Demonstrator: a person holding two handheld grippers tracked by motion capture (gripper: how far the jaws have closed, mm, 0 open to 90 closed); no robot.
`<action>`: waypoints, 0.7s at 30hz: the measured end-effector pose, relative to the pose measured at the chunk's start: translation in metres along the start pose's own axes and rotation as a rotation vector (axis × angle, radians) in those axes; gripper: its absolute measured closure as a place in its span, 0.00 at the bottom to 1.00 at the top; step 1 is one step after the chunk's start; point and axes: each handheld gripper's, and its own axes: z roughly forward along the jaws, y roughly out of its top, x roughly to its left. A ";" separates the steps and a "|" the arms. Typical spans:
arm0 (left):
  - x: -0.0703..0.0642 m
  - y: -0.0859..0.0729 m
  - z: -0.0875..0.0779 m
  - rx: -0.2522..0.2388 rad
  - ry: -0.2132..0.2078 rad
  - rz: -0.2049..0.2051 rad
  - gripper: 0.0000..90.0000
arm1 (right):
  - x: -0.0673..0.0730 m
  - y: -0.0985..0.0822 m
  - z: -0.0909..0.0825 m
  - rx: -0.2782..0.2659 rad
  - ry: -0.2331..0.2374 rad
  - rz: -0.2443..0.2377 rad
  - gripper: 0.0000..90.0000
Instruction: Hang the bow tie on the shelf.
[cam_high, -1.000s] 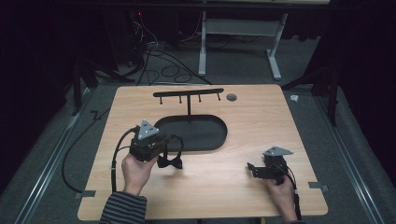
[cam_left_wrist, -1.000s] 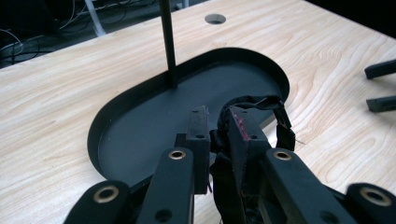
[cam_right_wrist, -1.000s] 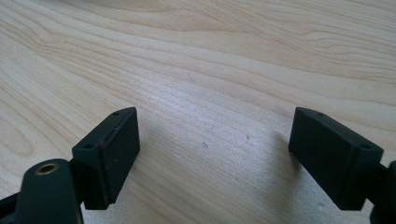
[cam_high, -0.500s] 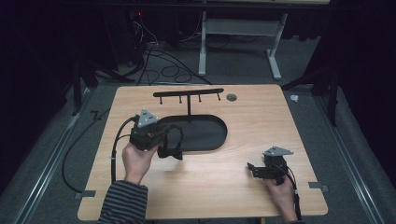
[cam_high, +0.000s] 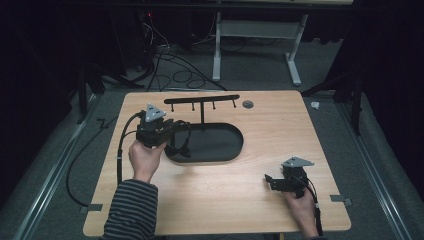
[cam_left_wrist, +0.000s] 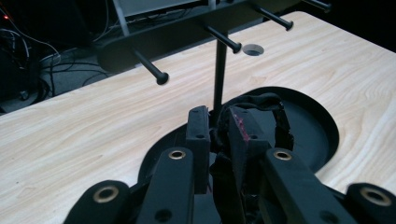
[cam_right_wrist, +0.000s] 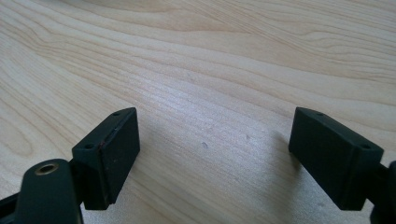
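Wood table (cam_high: 240, 190) with round grommet hole (cam_high: 247, 104) at far edge. Cables (cam_high: 165, 55) on grey floor behind, white desk frame (cam_high: 255, 35) beyond.

Left claw (cam_high: 179, 136) holds black strap (cam_high: 181, 146) over tray (cam_high: 225, 145).

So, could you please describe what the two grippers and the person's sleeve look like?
Both the left gripper and the right gripper are black, each topped by a grey three-cornered plate and trailing a black cable. Their jaws are blocky black pads on arms with brass-coloured rivets. The sleeve is dark with thin light stripes.
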 end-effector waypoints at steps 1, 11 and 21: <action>0.000 0.000 0.000 0.000 0.000 0.000 0.88 | 0.000 0.000 0.000 0.000 0.000 -0.001 0.20; 0.008 0.011 0.006 -0.018 0.047 -0.016 0.88 | 0.000 0.000 0.000 0.000 0.000 -0.001 0.20; 0.016 0.019 0.009 -0.038 0.082 -0.029 0.88 | 0.000 0.000 0.000 0.000 0.000 0.000 0.20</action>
